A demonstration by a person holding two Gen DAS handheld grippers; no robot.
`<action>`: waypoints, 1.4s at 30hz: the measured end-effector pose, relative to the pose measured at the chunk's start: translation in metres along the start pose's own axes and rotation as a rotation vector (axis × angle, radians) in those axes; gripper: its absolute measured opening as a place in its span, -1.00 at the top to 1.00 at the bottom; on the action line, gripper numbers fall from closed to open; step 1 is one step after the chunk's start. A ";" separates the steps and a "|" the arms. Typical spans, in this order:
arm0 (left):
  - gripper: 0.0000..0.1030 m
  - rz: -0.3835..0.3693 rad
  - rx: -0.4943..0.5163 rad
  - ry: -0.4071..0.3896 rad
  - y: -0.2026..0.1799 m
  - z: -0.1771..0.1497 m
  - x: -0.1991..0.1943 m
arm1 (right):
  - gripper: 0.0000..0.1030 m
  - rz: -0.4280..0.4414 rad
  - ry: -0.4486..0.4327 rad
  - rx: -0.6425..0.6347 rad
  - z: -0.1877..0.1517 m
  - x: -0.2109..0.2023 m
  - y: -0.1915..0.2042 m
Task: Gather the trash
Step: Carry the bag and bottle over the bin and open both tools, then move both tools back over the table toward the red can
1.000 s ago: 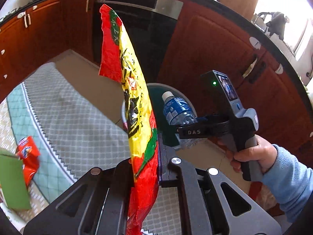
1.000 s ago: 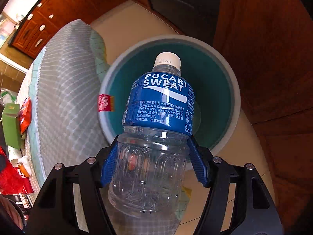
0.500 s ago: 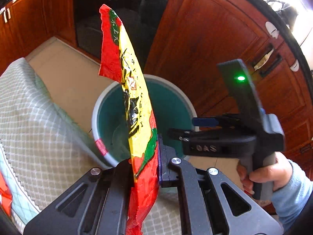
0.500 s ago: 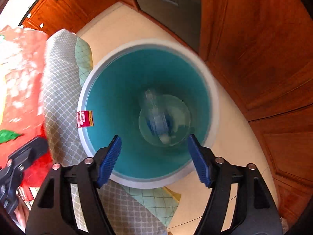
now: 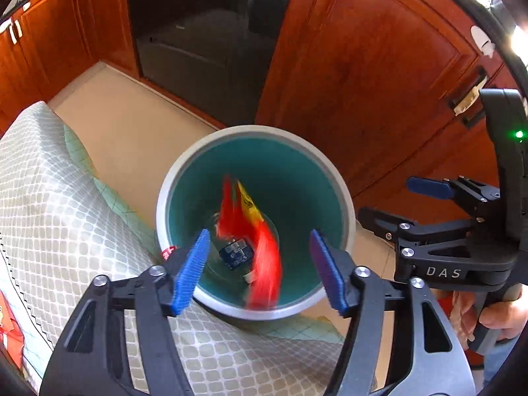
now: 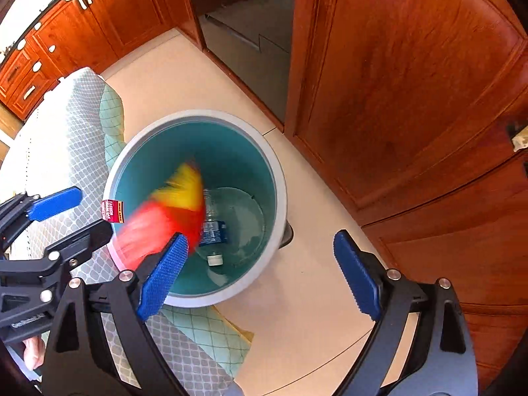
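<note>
Drop step: red-yellow wrapper (image 5: 260, 231), blurred, falling into teal bin (image 5: 171, 178) at frame centre onto bottle (image 6: 213, 227); left gripper (image 5: 257, 264) and right gripper (image 6: 264, 274) jaws spreading, both empty; next likely fetching remaining litter

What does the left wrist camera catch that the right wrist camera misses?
Only the left wrist view shows a small green light on the other handheld tool. Only the right wrist view shows the clear plastic bottle's white cap. Both show the round teal bin with the red-and-yellow snack wrapper blurred inside it, over the bottle.
</note>
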State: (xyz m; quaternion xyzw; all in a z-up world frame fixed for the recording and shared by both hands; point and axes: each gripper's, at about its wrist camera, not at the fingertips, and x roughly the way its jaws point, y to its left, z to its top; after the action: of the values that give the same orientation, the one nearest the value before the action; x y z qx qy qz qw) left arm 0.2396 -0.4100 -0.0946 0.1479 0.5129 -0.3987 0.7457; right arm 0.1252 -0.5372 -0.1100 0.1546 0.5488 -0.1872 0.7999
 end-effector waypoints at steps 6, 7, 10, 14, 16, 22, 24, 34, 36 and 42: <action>-0.38 0.014 -0.036 -0.019 0.005 -0.019 -0.029 | -0.71 -0.008 0.013 -0.003 -0.007 -0.011 0.001; -0.44 0.018 -0.046 -0.023 0.009 -0.021 -0.034 | -0.71 -0.006 0.012 -0.009 -0.009 -0.015 0.003; -0.57 0.037 -0.084 -0.035 0.016 -0.040 -0.053 | -0.72 0.001 -0.011 -0.034 -0.016 -0.028 0.015; -0.74 0.057 -0.152 -0.085 0.025 -0.064 -0.088 | -0.72 0.015 -0.048 -0.093 -0.029 -0.052 0.041; -0.88 0.070 -0.184 -0.113 0.033 -0.082 -0.106 | -0.74 0.030 -0.063 -0.126 -0.037 -0.062 0.058; -0.91 0.129 -0.275 -0.160 0.066 -0.140 -0.162 | -0.80 0.088 -0.088 -0.249 -0.068 -0.089 0.120; -0.92 0.161 -0.305 -0.166 0.078 -0.161 -0.180 | -0.80 0.109 -0.087 -0.286 -0.079 -0.095 0.141; -0.93 0.342 -0.489 -0.176 0.154 -0.282 -0.259 | -0.80 0.210 -0.048 -0.449 -0.135 -0.106 0.248; -0.93 0.360 -0.531 -0.179 0.166 -0.304 -0.266 | -0.80 0.225 -0.039 -0.468 -0.144 -0.107 0.264; -0.93 0.347 -0.626 -0.163 0.192 -0.343 -0.268 | -0.80 0.267 -0.011 -0.477 -0.166 -0.103 0.289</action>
State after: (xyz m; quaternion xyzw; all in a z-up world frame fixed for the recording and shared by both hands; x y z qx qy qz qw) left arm 0.1194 0.0474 -0.0415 -0.0351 0.5162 -0.1005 0.8498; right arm 0.0912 -0.1934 -0.0590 0.0316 0.5478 0.0536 0.8343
